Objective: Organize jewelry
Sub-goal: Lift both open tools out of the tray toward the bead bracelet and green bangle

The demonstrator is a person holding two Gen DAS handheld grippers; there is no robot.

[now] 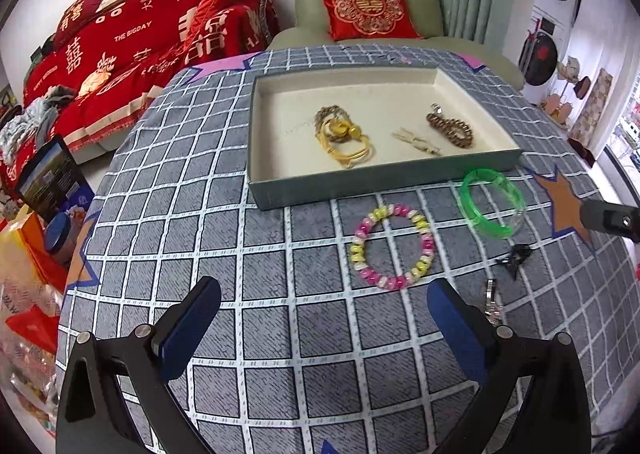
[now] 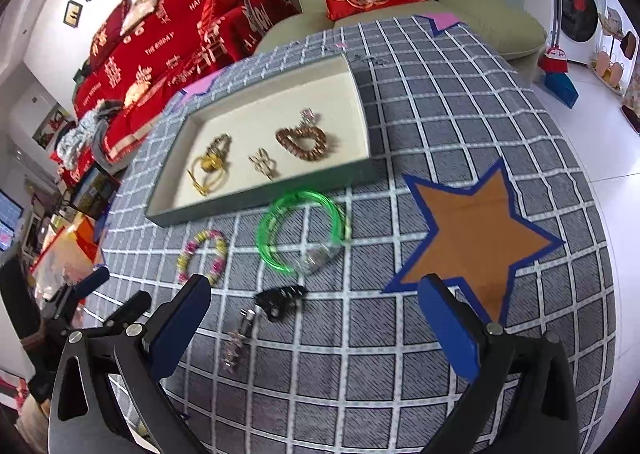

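Your left gripper point(image 1: 324, 294) spread apart, empty, before bead bracelet point(image 1: 392, 247). Your right gripper point(image 2: 314, 294) also apart, above black clip point(image 2: 280, 300). Green bangle point(image 2: 300, 232) beside tray point(image 2: 260, 203).

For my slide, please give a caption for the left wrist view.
Open left gripper above checked cloth; beaded bracelet and green bangle lie outside the jewelry tray.

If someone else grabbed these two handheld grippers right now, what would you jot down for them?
Left gripper: open, empty, above the cloth.
Right gripper: open, empty.
Done, in the tray: gold bracelets, brown bead bracelet, small pale clip.
Left on the checked tablecloth: pink-yellow bead bracelet, green bangle, black clip, silver piece.
The pink-yellow bead bracelet lies closest ahead of the left gripper; probably take it next.
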